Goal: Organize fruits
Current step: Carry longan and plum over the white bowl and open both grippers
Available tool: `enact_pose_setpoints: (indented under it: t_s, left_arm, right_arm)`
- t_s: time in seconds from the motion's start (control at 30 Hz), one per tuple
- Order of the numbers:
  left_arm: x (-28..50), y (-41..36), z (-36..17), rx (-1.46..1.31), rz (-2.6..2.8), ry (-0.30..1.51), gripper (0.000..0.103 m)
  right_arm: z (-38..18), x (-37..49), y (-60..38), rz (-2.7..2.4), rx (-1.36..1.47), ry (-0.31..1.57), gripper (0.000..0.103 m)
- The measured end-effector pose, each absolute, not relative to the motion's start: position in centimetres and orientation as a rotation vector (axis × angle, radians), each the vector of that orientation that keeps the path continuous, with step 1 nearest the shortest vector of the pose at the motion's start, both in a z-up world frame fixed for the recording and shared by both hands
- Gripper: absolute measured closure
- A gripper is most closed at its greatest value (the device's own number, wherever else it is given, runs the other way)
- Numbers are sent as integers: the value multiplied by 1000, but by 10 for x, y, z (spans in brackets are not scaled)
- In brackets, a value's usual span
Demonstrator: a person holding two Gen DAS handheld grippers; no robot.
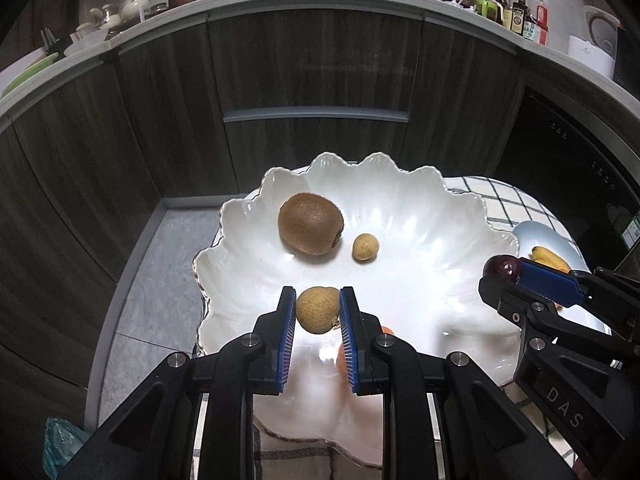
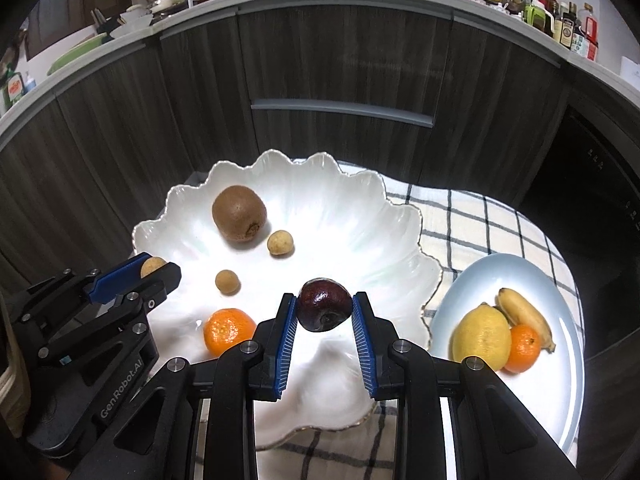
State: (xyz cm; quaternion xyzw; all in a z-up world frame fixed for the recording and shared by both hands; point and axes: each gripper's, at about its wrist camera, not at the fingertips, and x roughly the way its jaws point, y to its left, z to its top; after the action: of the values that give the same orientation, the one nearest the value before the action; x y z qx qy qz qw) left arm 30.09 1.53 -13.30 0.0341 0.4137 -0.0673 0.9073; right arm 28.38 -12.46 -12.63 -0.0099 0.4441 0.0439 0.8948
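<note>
A: What do the left tongs (image 1: 318,310) have?

B: A small tan round fruit, a longan (image 1: 318,310) by the look of it, clenched between the blue pads above the near part of the white bowl (image 2: 404,240). In the right wrist view the same tongs come in from the left with the fruit peeking out at their tip.

A: And the right tongs (image 2: 324,311)?

B: Clamped on a dark red plum (image 2: 324,311), also over the bowl, toward its near right side. The left wrist view shows them at the right edge, plum at the tip.

A: What lies in the bowl already?

B: A kiwi (image 2: 239,213) toward the back left, a second longan (image 2: 281,243) just beside it, a third longan (image 2: 227,281) nearer, and a mandarin (image 2: 229,331) near the front, partly behind the right tongs' left finger.

A: Anything outside the bowl?

B: A pale blue plate (image 2: 532,272) to its right, rim just beside the bowl's scalloped edge. On it sit a lemon (image 2: 482,336), a small banana (image 2: 524,316) and a second mandarin (image 2: 525,347), all touching one another.

A: What carries it all?

B: A surface under a white cloth (image 2: 472,220) with a dark check. Behind it stand dark wood-grain cabinets (image 2: 340,64), with a cluttered kitchen counter along the top.
</note>
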Motion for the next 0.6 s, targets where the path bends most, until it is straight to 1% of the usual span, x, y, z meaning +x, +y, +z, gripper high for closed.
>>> enact_pose_setpoints:
  t_s: [0.3, 0.37, 0.43, 0.5, 0.57, 0.6]
  left_arm:
    - [307, 17, -141, 75, -125, 868, 80]
    - [307, 17, -141, 82, -115, 866, 74]
    - [306, 17, -140, 88, -101, 852, 55]
    - [305, 17, -138, 100, -83, 839, 51]
    - [306, 16, -139, 100, -77, 844, 48]
    - [305, 17, -138, 100, -75, 844, 45]
  right_arm:
    - [-130, 289, -121, 86, -51, 922, 73]
    - [-129, 288, -121, 79, -61, 916, 73]
    - [-129, 288, -120, 67, -85, 911, 73]
    - [-129, 288, -122, 53, -101, 904, 67]
    - [-127, 286, -125, 36, -105, 894, 53]
    - [-126, 285, -126, 25, -107, 888, 50]
